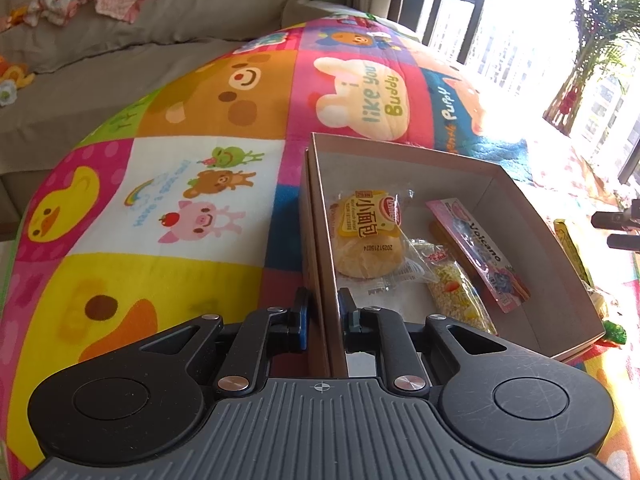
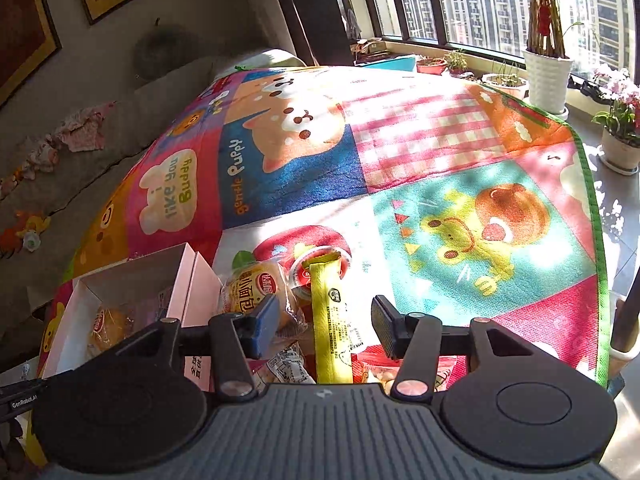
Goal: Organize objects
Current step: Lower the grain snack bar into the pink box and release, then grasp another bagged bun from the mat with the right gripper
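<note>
both tools look alike: the left gripper (image 1: 323,312) and right gripper (image 2: 325,322) each have a ribbed grey body behind the claw, flanked by two round black discs. black link arms with silver screws run forward to dark fingers faced with blue pads. a small crosshair mark sits mid-body.

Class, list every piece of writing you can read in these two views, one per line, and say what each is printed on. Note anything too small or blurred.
"i like you Buddy" on the play mat
"gentle Puppy" on the same mat, beside the dog picture
"Volcano" on the pink packet in the box
"小面包" and "20251215024" on the bun wrapper
"GenRobot.AI" on the left claw's side, in the right wrist view
Too small to read: yellow stick pack, rice-snack bag
</note>
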A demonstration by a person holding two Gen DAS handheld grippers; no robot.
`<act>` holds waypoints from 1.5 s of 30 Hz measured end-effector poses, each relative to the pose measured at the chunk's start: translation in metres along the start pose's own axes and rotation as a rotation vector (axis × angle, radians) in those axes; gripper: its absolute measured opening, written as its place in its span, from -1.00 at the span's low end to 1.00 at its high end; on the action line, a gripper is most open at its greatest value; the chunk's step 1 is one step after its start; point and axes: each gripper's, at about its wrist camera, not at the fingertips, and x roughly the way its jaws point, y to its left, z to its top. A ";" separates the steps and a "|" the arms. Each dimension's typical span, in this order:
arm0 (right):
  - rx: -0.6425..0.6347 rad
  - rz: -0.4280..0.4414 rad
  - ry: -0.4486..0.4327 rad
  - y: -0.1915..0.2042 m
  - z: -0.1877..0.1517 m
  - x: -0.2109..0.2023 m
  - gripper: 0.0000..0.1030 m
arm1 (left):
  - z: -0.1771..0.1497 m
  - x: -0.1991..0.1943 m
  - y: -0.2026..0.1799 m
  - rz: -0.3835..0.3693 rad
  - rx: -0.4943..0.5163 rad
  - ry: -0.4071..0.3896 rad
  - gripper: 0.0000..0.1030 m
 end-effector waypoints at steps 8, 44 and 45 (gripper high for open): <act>0.056 -0.118 0.046 -0.001 0.044 0.116 0.37 | 0.000 0.001 0.002 -0.010 -0.003 -0.001 -0.67; -0.041 0.172 0.182 0.027 -0.003 0.059 -0.05 | 0.000 0.003 0.001 -0.015 0.001 0.007 -0.66; -0.043 0.178 0.158 0.024 -0.005 0.041 -0.05 | -0.001 0.003 0.002 -0.015 0.003 0.009 -0.66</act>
